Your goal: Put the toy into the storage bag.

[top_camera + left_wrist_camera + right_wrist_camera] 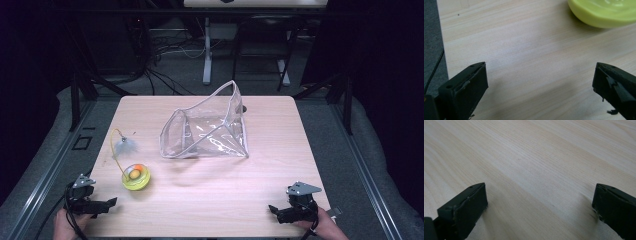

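Observation:
A clear plastic zip pouch [207, 127] stands open on the middle of the light wooden table [210, 200], its mouth facing left. A yellow-green round toy [135, 176] with an orange ball in it lies at the left, and a yellow wire with a pale feather [123, 145] arcs up from it. My left gripper [111, 204] rests at the front left corner, open, and the yellow-green toy [604, 12] is just beyond its jaws. At the front right my right gripper [273, 210] is open over bare wood, with nothing between its jaws.
The table's left edge [442, 50] runs close beside the left gripper, with grey floor past it. Black frame legs, cables and a white stand [207, 50] lie behind the table. Bare wood stretches between the two grippers.

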`<action>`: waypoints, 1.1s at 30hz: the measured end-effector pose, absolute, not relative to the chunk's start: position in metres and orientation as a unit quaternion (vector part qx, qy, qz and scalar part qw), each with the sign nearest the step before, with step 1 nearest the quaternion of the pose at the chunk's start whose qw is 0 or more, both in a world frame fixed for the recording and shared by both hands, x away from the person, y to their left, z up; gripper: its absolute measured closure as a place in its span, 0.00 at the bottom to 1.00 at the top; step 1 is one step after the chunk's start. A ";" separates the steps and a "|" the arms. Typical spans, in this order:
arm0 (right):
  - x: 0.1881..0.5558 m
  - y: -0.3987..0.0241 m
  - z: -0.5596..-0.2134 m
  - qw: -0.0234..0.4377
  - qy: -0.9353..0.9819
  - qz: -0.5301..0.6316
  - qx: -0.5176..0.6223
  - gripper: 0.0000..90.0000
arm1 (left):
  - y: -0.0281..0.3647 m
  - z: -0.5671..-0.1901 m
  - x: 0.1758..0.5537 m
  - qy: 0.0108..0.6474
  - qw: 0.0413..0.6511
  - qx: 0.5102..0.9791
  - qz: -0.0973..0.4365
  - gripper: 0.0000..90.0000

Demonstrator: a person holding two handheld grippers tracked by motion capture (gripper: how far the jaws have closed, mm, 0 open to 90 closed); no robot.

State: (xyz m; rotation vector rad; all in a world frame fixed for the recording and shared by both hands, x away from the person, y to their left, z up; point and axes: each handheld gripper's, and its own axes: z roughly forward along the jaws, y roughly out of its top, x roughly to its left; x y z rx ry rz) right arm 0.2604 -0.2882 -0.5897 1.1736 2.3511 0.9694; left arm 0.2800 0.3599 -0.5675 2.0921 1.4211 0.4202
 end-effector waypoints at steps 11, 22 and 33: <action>0.260 -0.288 -0.590 0.170 0.827 0.341 0.413 0.00 | 0.365 -0.543 0.280 0.533 0.301 0.774 0.162 0.00; 0.260 -0.288 -0.590 0.170 0.827 0.341 0.413 0.00 | 0.353 -0.522 0.281 0.514 0.316 0.782 0.160 0.00; 0.260 -0.288 -0.590 0.170 0.827 0.341 0.413 0.00 | 0.335 -0.498 0.290 0.496 0.336 0.782 0.170 0.00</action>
